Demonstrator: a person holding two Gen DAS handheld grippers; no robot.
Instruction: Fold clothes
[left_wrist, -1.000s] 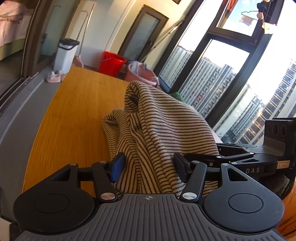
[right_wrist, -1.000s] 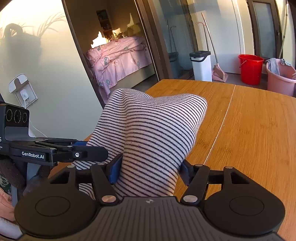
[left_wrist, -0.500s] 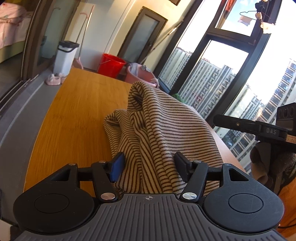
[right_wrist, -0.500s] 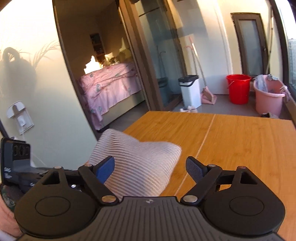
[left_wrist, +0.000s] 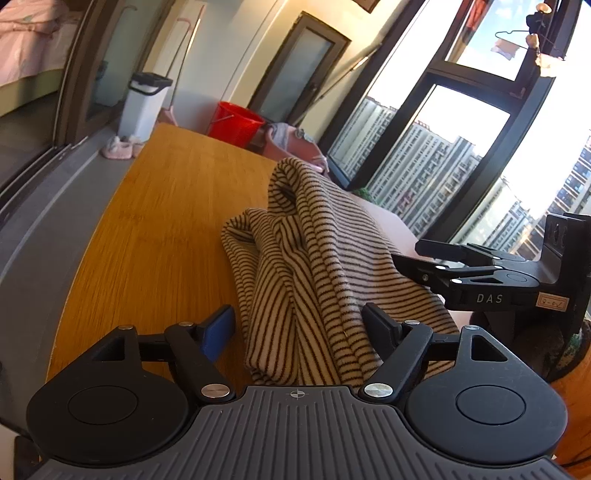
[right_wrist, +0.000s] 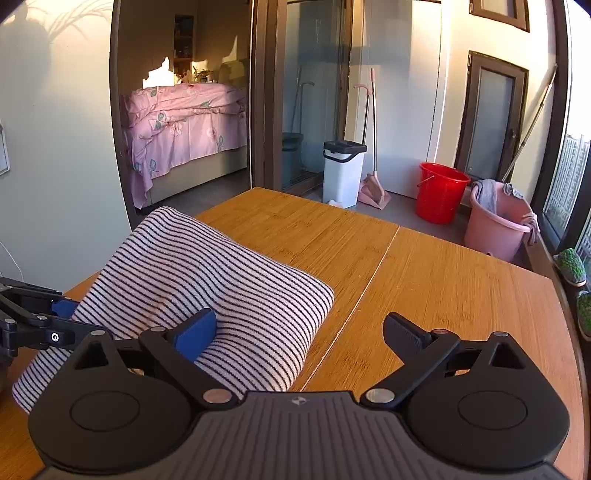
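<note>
Opening wider at this moment, the left gripper (left_wrist: 299, 325) has the striped garment (left_wrist: 314, 266) lying between its fingers; a gap shows beside the blue pad at 9 o'clock, while the black finger at 3 o'clock sits against the fabric's edge, so nothing is pinched. The cloth runs from the gripper's base toward 12 o'clock, bunched into a raised fold. At 3 o'clock of that view the right gripper (left_wrist: 417, 254) reaches in from the side, its fingers just beside the garment.

From its own camera, the right gripper (right_wrist: 301, 328) is also opening, its fingers spread wide. The garment's folded end lies mostly toward 10 o'clock; the blue pad at 9 o'clock rests on or just over the stripes, and the black finger at 3 o'clock stands over bare wood, well clear of the cloth. The left gripper shows at the 9 o'clock edge, touching the garment's side.

The garment rests on a wooden table (right_wrist: 443, 280) with a seam running toward 12 o'clock. Beyond the table's far edge stand a white bin (right_wrist: 341, 170), a red bucket (right_wrist: 441, 192) and a pink tub (right_wrist: 496, 225) toward 1 o'clock. A bed with a pink cover (right_wrist: 184, 122) shows through a doorway at 11 o'clock.
</note>
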